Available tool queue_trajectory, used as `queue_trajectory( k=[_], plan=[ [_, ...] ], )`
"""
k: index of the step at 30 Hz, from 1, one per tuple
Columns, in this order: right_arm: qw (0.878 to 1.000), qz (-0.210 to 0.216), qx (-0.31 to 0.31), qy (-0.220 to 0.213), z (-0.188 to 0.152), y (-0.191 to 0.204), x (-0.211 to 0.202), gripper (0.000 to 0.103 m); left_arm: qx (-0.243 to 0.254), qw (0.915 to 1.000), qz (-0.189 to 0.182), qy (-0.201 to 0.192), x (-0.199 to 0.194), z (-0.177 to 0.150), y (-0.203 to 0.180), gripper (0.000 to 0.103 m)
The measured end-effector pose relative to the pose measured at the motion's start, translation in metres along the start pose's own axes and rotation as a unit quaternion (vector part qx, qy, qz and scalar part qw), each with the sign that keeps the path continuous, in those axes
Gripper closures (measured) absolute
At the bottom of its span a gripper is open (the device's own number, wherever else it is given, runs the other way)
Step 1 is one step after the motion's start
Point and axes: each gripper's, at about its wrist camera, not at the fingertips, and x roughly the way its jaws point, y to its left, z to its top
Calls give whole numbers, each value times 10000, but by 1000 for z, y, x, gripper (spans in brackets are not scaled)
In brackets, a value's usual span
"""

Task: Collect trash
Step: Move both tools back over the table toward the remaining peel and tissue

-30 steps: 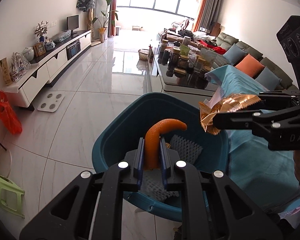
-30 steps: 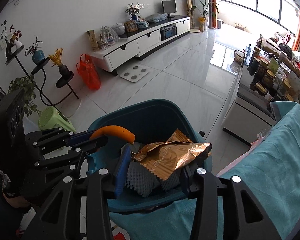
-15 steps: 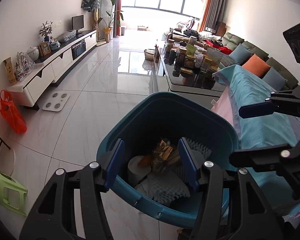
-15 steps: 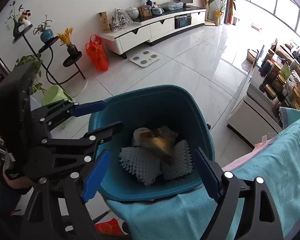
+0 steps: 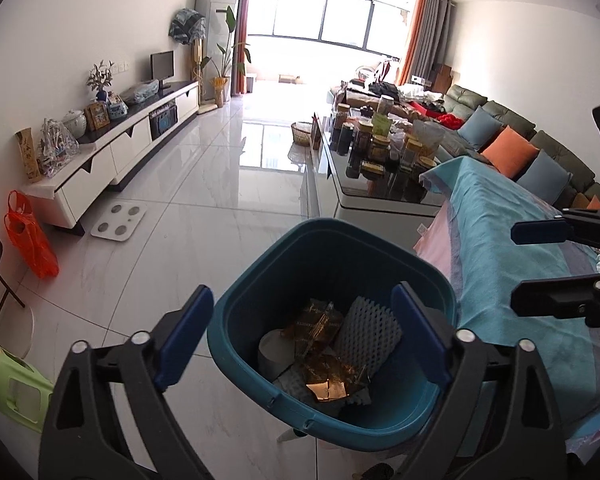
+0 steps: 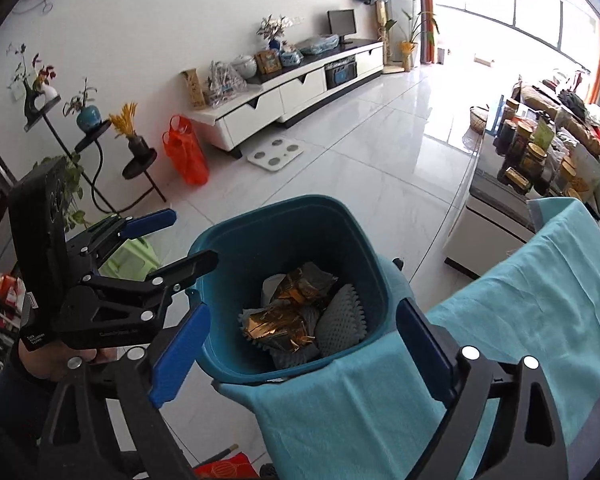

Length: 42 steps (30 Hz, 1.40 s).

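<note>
Beside the teal-draped table (image 6: 540, 280), our left gripper (image 5: 300, 336) and right gripper (image 6: 300, 344) are opening, empty, over the teal bin (image 6: 260, 216); knocking its rim could tip it.

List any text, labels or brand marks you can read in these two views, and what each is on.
Nothing reads clearly.
Left gripper: small white print on its body, too blurred to read.
Gold wrappers in the teal bin: lettering, too crumpled and small to read.
Tall box on the TV cabinet: vertical characters, too small to read.
Jars on the coffee table: labels illegible.
</note>
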Motion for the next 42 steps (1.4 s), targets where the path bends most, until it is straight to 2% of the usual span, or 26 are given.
queue_trajectory(
  k=[1, 4, 11, 19, 29, 34, 42],
  plan=[
    [9999, -30, 49, -85, -3, -2, -6, 10, 26, 10000, 28, -39, -4, 1, -1, 6],
    [9993, -93, 199, -307, -9, -9, -23, 7, 31, 9999, 2, -121, -15, 4, -5, 6],
    [9945, -304, 583, -812, -38, -29, -70, 7, 80, 9996, -151, -238, -39, 5, -26, 6],
    [9815, -827, 1042, -1376, -86, -59, -126, 7, 57, 9975, -554, -443, -70, 8, -66, 6],
    [9590, -1482, 1571, -1834, -139, -107, -188, 7, 569, 9896, -1171, -618, -93, 15, -151, 6],
    [9489, -1721, 1745, -1989, -160, -125, -213, 7, 871, 9826, -1503, -657, -99, 16, -202, 6],
    [9309, -2129, 2052, -2145, -198, -150, -248, 7, 1349, 9672, -2096, -482, -99, 10, -290, 6]
  ],
)
